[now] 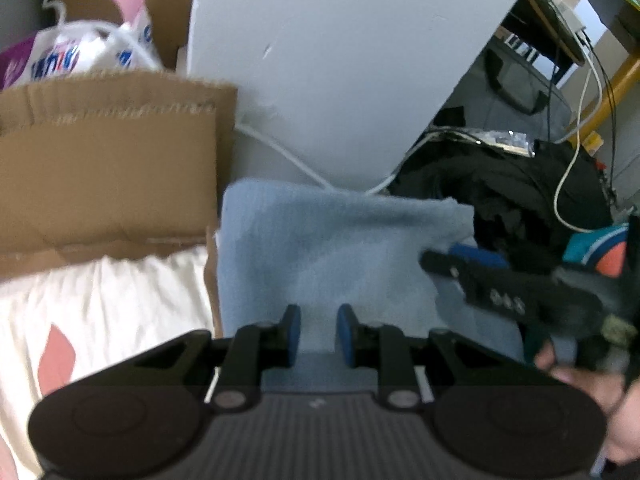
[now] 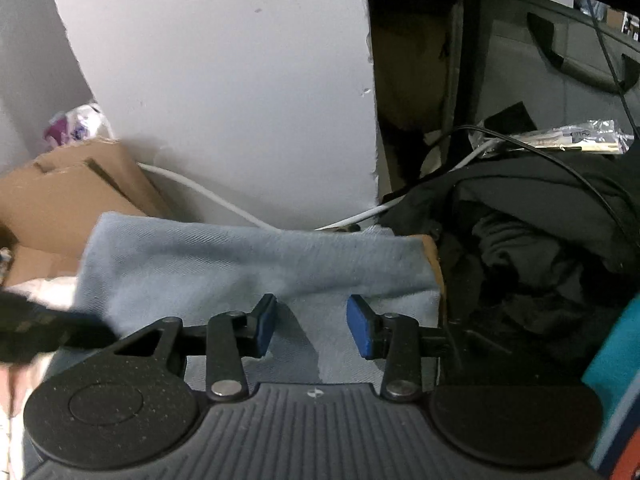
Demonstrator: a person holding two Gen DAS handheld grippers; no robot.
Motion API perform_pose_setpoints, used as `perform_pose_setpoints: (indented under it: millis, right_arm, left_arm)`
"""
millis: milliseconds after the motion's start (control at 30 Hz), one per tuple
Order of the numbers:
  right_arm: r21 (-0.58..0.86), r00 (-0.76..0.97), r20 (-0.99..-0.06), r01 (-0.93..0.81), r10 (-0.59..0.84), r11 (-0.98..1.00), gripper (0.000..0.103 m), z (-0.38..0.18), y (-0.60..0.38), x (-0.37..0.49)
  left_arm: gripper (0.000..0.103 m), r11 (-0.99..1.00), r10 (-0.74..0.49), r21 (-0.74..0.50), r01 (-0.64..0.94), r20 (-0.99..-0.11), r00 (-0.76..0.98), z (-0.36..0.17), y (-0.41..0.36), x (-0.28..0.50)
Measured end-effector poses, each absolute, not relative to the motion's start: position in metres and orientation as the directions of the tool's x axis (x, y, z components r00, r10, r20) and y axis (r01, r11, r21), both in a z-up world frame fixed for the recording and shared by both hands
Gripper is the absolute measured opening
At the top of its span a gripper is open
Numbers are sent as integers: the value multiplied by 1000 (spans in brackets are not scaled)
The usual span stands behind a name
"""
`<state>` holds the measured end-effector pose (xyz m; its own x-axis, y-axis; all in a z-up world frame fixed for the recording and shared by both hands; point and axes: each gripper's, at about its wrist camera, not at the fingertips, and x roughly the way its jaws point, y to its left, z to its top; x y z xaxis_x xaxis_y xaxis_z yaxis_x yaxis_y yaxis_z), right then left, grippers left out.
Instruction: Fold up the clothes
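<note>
Both grippers hover over the folded light-blue garment — left gripper parted narrowly, gripping nothing; right gripper spread wider, also empty.

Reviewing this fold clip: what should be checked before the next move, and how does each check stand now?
1. Left gripper empty, pads apart: ok.
2. Right gripper empty, jaws apart over the cloth: ok.
3. Blue cloth lies flat, far edge folded: ok.
4. White cable clear of the cloth: ok, behind its far edge.
5. Black clothes clear of the cloth: cannot tell, right edges meet.
6. Fold square: cannot tell.
</note>
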<state>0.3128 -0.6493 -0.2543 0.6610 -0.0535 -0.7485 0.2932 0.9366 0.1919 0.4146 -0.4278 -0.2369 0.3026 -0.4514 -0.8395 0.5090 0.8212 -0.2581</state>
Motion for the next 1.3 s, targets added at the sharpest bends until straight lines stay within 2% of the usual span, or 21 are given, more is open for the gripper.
perform_pose_setpoints:
  millis: [200, 300, 633, 800, 1000, 1167, 1300]
  right_arm:
    - [192, 657, -753, 268, -34, 944, 46, -250, -642, 299]
    - [176, 647, -762, 263, -38, 949, 46, -253, -636, 298]
    - [169, 651, -758, 261, -44, 950, 46, -254, -633, 297]
    - [178, 661, -750, 262, -42, 949, 45, -256, -636, 293]
    - [150, 665, -746, 237, -48, 960, 45, -252, -640, 305]
    - [178, 688, -723, 277, -66, 944, 45, -245, -660, 319]
    - [230, 692, -720, 307, -51, 923, 41, -248, -677, 327]
  left_arm:
    - [24, 828, -423, -184, 530, -826, 373, -229, -450, 429]
    - [24, 841, -421, -193, 505, -820, 388, -230, -458, 436]
    - [23, 844, -346, -104, 525, -855, 386, -250, -472, 452]
    - [22, 835, -304, -27, 550, -855, 420, -242, -471, 447]
    - [23, 805, -308, 18, 593, -841, 445, -234, -470, 439]
    - [23, 807, -322, 20, 591, -823, 468, -234, -461, 440]
    - [24, 819, -315, 23, 574, -818, 482, -236, -457, 444]
